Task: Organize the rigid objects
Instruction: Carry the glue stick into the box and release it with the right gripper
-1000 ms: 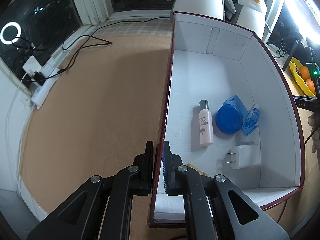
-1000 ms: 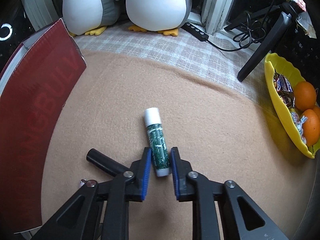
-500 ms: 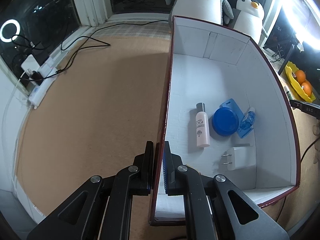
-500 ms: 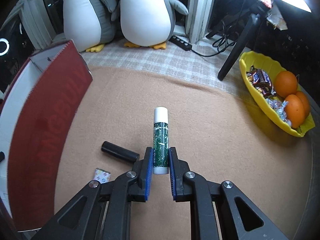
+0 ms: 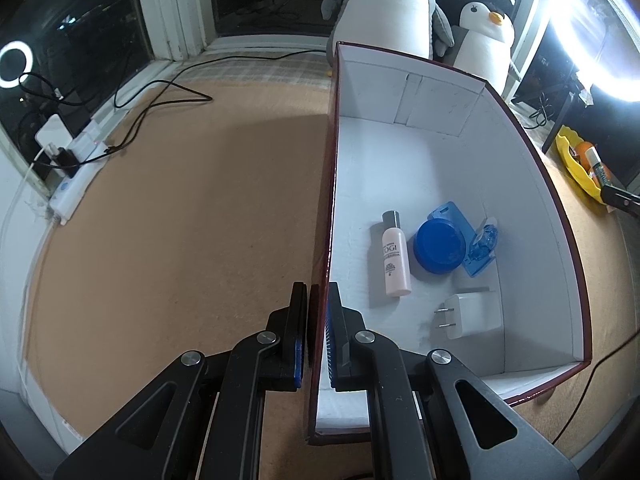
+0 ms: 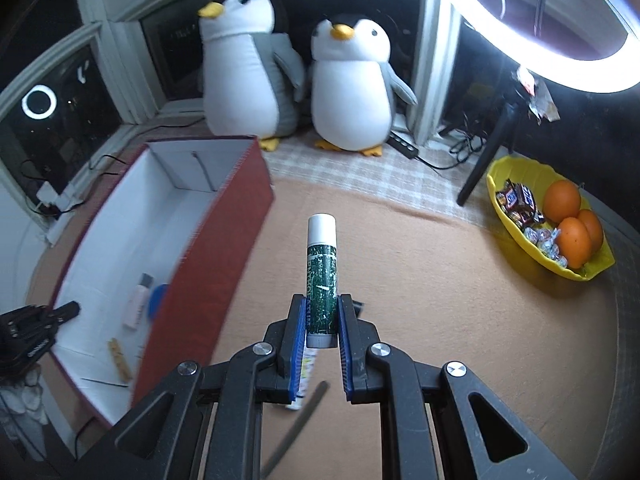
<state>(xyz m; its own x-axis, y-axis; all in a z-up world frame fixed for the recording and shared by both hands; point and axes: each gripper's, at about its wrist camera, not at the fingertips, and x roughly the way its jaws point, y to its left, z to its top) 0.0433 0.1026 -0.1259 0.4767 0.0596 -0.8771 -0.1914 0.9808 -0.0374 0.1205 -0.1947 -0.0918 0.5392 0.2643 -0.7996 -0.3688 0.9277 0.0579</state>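
My right gripper (image 6: 322,320) is shut on a green glue stick (image 6: 322,276) with a white cap and holds it in the air above the tan mat, to the right of the box. My left gripper (image 5: 318,320) is shut on the left wall (image 5: 326,200) of the red box with a white inside (image 6: 160,216). In the box lie a pink bottle (image 5: 394,258), a blue round lid (image 5: 439,249), a blue clear case (image 5: 478,246) and a white charger plug (image 5: 472,316). The glue stick also shows far right in the left wrist view (image 5: 595,164).
Two plush penguins (image 6: 348,84) stand behind the box. A yellow bowl (image 6: 516,236) with oranges and sweets sits at the right. A ring light on a stand (image 6: 492,148) is at the back right. Cables and a power strip (image 5: 76,188) lie at the left.
My right gripper closed on the glue stick and lifted it off the mat, up and toward the box. My left gripper stayed clamped on the box wall.
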